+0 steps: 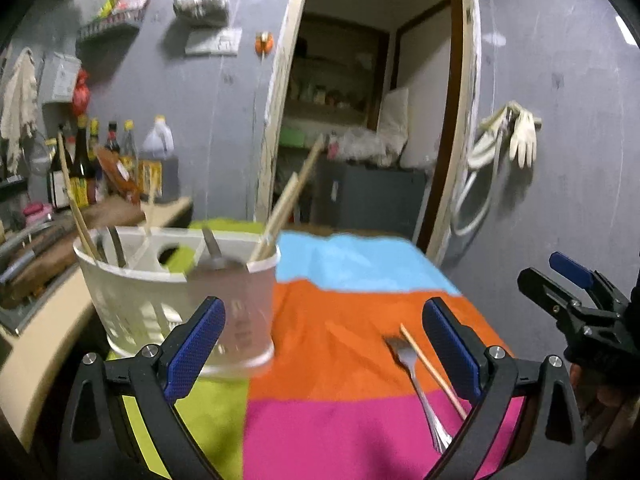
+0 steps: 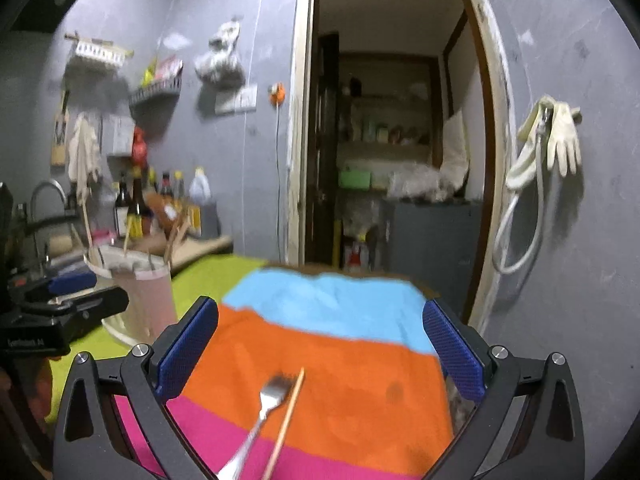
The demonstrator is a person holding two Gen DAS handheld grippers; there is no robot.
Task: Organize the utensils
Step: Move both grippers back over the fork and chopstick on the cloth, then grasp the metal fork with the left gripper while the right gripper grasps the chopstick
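**Hand-held gripper pair, both empty**

Right hand-held gripper (image 2: 320, 352): spread wide, holding nothing. Fork (image 2: 262, 412) and chopstick (image 2: 286, 416) lie just ahead on the surface (image 2: 340, 360); best straddle one handle squarely. Left hand-held gripper (image 1: 324, 348): spread, idle beside the holder (image 1: 160, 292).

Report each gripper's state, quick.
Left gripper: open, holding nothing.
Right gripper: open, empty, above the fork and chopstick.

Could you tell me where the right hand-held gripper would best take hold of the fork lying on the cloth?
Probably the slim handle of the fork, coming straight down from above. It lies flat on the striped cloth, tines away, with a chopstick close along its right, so a grip lower down the handle, where the gap widens, seems safest.
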